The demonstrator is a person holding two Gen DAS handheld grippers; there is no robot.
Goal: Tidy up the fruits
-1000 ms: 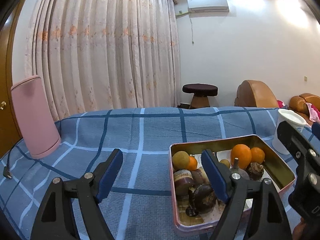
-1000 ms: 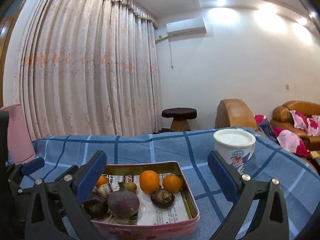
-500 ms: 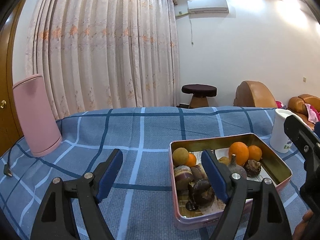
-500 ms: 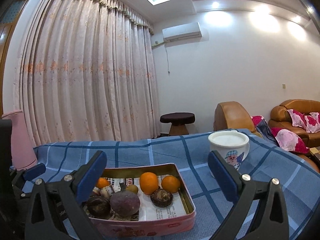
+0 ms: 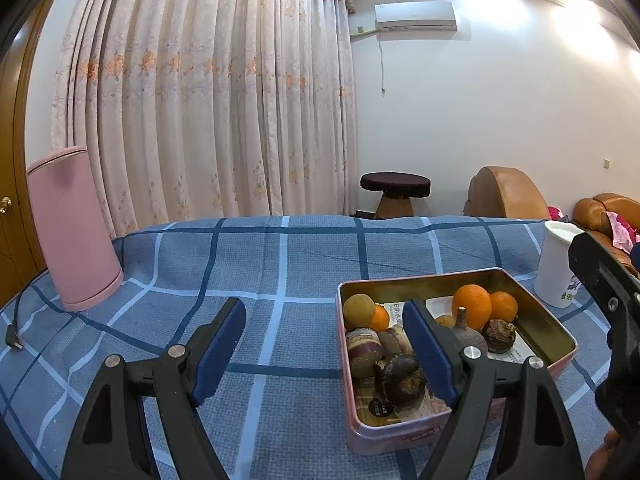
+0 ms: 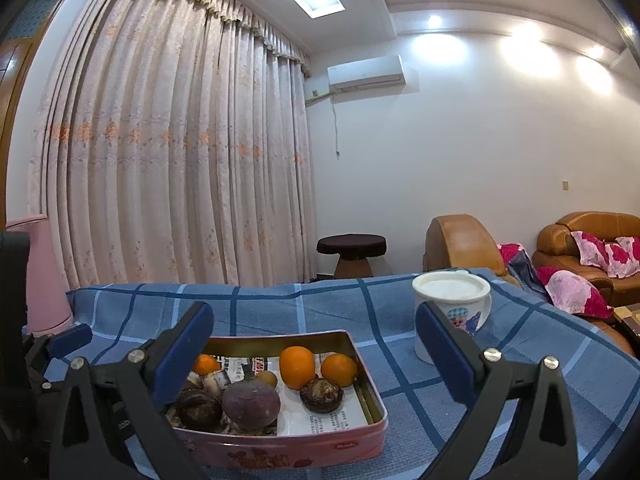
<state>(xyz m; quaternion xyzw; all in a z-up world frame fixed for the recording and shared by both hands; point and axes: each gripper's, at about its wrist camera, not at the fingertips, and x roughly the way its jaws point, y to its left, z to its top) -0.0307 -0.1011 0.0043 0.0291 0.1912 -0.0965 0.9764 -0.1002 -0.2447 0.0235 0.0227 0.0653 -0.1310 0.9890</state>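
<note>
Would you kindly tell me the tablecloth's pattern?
The tablecloth is blue with dark and light grid stripes, clearest in the left wrist view.

Fruit tin on the blue checked cloth

A pink tin (image 6: pixel 352 446) with a gold inside holds two oranges (image 6: pixel 297 367) at its far right, a brown shrivelled fruit (image 6: pixel 322 395) before them, a purple round fruit (image 6: pixel 251 405) nearer, and dark fruits (image 5: pixel 400 378) at the left.

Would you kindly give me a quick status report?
Left gripper and right gripper open, empty. Fruits in pink rectangular metal tin. Nothing blocking.
</note>
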